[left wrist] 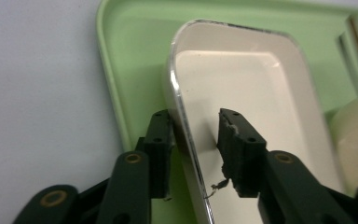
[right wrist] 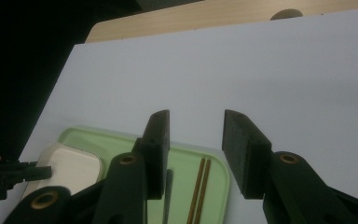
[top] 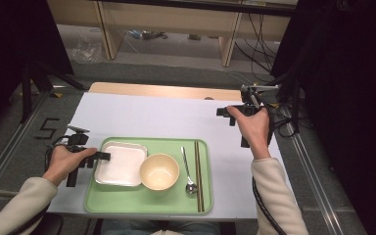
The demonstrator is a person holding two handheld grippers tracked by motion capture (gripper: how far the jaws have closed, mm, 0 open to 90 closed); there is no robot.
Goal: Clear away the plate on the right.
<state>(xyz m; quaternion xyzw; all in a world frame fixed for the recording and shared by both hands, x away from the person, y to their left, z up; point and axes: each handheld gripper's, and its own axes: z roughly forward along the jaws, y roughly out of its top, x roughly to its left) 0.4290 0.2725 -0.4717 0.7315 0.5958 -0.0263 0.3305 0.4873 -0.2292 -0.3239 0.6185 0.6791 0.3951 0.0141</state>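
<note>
A white-covered table (top: 152,115) fills the middle of the high view, a grey floor and wooden furniture legs along the top edge, and a green tray (top: 203,147) sits at the lower centre. On the tray, from left to right — a white rectangular dish (top: 122,164), a cream bowl (top: 159,171), a spoon (top: 188,171) and a pair of chopsticks (top: 199,174). The left gripper (top: 103,156) comes in at the lower left, right at the dish's left rim. In the left gripper view the left gripper (left wrist: 196,116) straddles that rim: one jaw outside the wall and against it, the other inside the dish with a gap showing — parted, not pinching. The right gripper (top: 223,112) hangs over bare table at the upper right of the high view, well apart from the tray. In the right gripper view the right gripper (right wrist: 196,116) has its jaws spread with nothing between them.
</note>
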